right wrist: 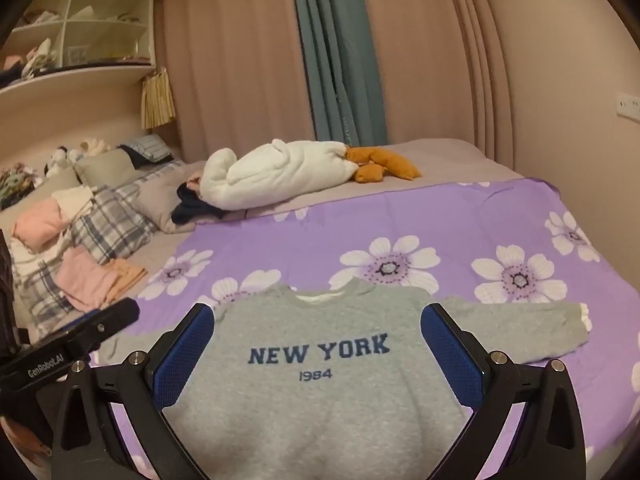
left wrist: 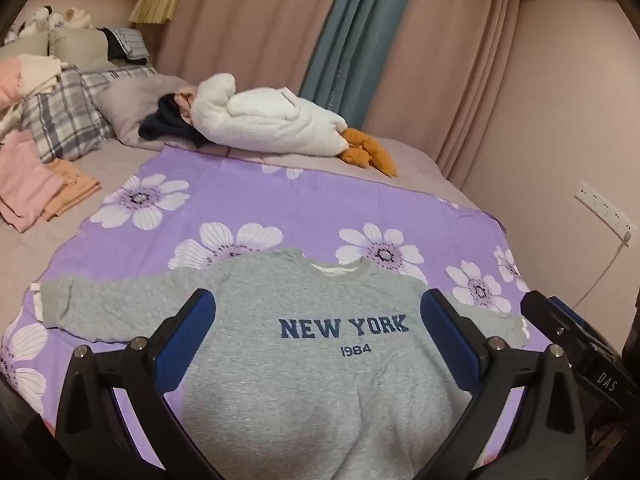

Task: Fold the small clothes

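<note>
Okay, my left gripper [left wrist: 316,308] and right gripper [right wrist: 316,322] hang wide, empty, above the flat grey "NEW YORK" sweatshirt [left wrist: 320,360], its sleeves spread sideways, one nearer each.

On my feeds: sweatshirt [left wrist: 320,380] is heather grey, navy block "NEW YORK 1984" print, white showing inside the neckline. It sits on a purple sheet [left wrist: 304,204] printed with big white flowers, dark dotted centres. Bed cover [right wrist: 436,160] underneath reads dusty mauve-pink. Plush toy [left wrist: 276,122] at the far edge is white with orange feet. Pillow [left wrist: 66,116] at the left edge is grey-and-white plaid. Folded stack [left wrist: 36,184] near it: pink on top of peach-orange. Curtains [left wrist: 256,24] pink-beige, with one teal panel [left wrist: 352,28]. Gripper pads [right wrist: 184,356] are blue mesh on black frames.
</note>
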Available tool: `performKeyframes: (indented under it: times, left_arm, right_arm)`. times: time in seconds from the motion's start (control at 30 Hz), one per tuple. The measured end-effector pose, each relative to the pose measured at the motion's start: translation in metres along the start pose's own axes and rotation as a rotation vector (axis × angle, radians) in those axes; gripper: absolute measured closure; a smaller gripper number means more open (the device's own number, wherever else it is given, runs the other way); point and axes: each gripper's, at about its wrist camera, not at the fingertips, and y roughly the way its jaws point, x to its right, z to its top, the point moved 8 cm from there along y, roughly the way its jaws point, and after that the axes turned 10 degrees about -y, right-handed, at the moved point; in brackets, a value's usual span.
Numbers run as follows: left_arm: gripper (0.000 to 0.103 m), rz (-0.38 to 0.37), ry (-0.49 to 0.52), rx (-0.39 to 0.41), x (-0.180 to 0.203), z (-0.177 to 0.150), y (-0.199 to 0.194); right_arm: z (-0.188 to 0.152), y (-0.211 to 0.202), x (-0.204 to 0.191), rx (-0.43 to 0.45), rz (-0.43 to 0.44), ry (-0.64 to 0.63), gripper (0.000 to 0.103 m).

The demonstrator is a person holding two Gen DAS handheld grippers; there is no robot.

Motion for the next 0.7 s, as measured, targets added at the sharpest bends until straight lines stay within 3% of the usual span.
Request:
performKeyframes:
  times: [0.17, 0.3, 0.7]
  left_arm:
    - [0.000, -0.021, -0.025, -0.018, -0.007, -0.009, 0.009]
    - [0.000, 0.000, -0.026, 0.027, -0.009, -0.014, 0.007]
    - [0.001, 0.018, 0.017, -0.057, -0.016, -0.036, 0.013]
  right_arm:
    - [-0.016, 0.010, 0.004, -0.032, -0.002, 0.061, 0.001]
    - [-0.026, 0.015, 0.006, -0.063, -0.011, 0.072, 0.001]
    - [-0.032, 0.017, -0.004, -0.084, -0.027, 0.038, 0.001]
